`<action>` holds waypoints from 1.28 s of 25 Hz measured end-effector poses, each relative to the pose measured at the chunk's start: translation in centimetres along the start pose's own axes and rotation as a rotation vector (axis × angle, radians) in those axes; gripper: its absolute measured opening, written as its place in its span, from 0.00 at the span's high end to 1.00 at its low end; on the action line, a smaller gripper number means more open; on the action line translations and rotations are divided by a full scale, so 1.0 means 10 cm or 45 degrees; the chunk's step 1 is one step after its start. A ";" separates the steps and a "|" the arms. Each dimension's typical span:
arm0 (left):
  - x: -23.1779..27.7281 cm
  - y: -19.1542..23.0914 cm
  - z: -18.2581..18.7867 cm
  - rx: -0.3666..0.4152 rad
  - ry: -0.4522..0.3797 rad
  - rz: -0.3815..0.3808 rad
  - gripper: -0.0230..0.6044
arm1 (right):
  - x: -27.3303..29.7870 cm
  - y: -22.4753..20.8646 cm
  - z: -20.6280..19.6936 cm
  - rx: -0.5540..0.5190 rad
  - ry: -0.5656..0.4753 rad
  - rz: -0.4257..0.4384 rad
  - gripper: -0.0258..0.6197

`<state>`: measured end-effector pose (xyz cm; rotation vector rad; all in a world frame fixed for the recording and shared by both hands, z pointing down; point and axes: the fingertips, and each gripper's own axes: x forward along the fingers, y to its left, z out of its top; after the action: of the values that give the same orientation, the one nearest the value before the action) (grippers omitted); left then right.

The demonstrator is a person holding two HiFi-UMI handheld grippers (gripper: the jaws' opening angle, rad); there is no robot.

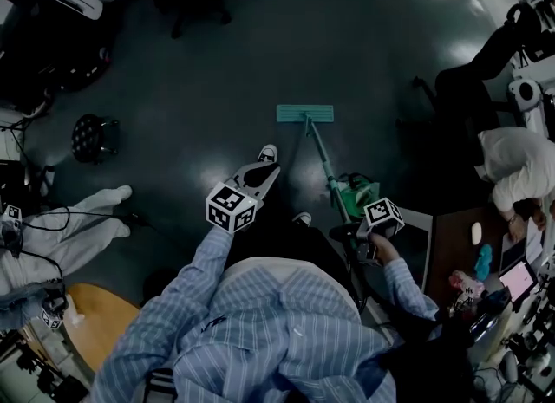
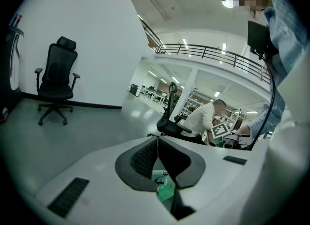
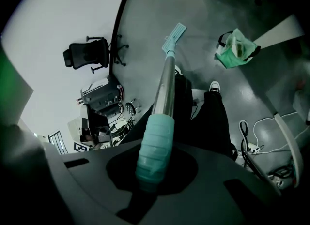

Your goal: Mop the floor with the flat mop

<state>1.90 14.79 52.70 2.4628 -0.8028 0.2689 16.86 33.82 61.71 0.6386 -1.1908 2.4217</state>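
Observation:
The flat mop's teal head (image 1: 304, 113) lies flat on the dark floor ahead of my feet, and its pole (image 1: 324, 165) slants back to my right side. My right gripper (image 1: 355, 232) is shut on the pole's ribbed teal grip (image 3: 155, 144); in the right gripper view the mop head (image 3: 174, 35) shows at the far end of the metal pole. My left gripper (image 1: 269, 172) is held out in front of my body, away from the mop. Its black pads (image 2: 145, 158) meet with nothing between them, and the gripper (image 2: 158, 141) points across the room.
A green bucket (image 1: 356, 193) stands beside the pole, seen also as the bucket (image 3: 236, 50). A person sits bent over a desk at the right (image 1: 512, 160). A black stool (image 1: 94, 137), an office chair (image 2: 57, 79), a round wooden table (image 1: 91, 315) and cables (image 3: 256, 137) stand around.

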 end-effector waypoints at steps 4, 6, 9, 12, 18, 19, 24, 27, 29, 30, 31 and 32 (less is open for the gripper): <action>0.14 0.29 0.21 0.008 0.012 -0.007 0.95 | -0.01 0.31 0.40 -0.002 -0.008 0.004 0.94; 0.22 0.43 0.33 0.009 0.012 -0.017 0.95 | -0.03 0.47 0.62 0.000 -0.019 0.013 0.94; 0.34 0.65 0.50 0.005 0.009 -0.019 0.95 | -0.05 0.71 0.96 0.013 -0.036 0.028 0.94; 0.45 0.89 0.68 -0.002 0.001 -0.013 0.95 | -0.06 0.97 1.30 0.007 -0.046 0.029 0.94; 0.66 1.38 0.93 -0.027 0.020 -0.012 0.95 | -0.01 1.49 2.02 -0.002 -0.048 0.032 0.94; 0.70 1.45 0.95 -0.029 0.026 -0.014 0.95 | 0.00 1.56 2.15 -0.005 -0.051 0.032 0.94; 0.91 1.78 1.06 -0.044 0.052 -0.026 0.95 | 0.03 1.91 2.75 -0.017 -0.061 0.027 0.94; 1.13 1.89 1.08 -0.052 0.064 -0.033 0.95 | -0.03 2.01 3.14 -0.036 -0.063 0.011 0.94; 1.27 1.99 1.11 -0.054 0.070 -0.035 0.95 | -0.07 2.10 3.43 -0.047 -0.072 -0.001 0.94; 1.30 2.08 1.15 -0.055 0.074 -0.036 0.95 | -0.07 2.20 3.56 -0.048 -0.078 -0.006 0.94; 1.32 2.18 1.21 -0.058 0.076 -0.037 0.95 | -0.06 2.32 3.70 -0.048 -0.083 -0.009 0.94; 1.33 2.29 1.28 -0.063 0.076 -0.036 0.95 | -0.03 2.46 3.84 -0.049 -0.088 -0.008 0.94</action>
<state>-0.71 -14.34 56.20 2.4065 -0.7398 0.3074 13.69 -11.43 66.55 0.7182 -1.2576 2.3835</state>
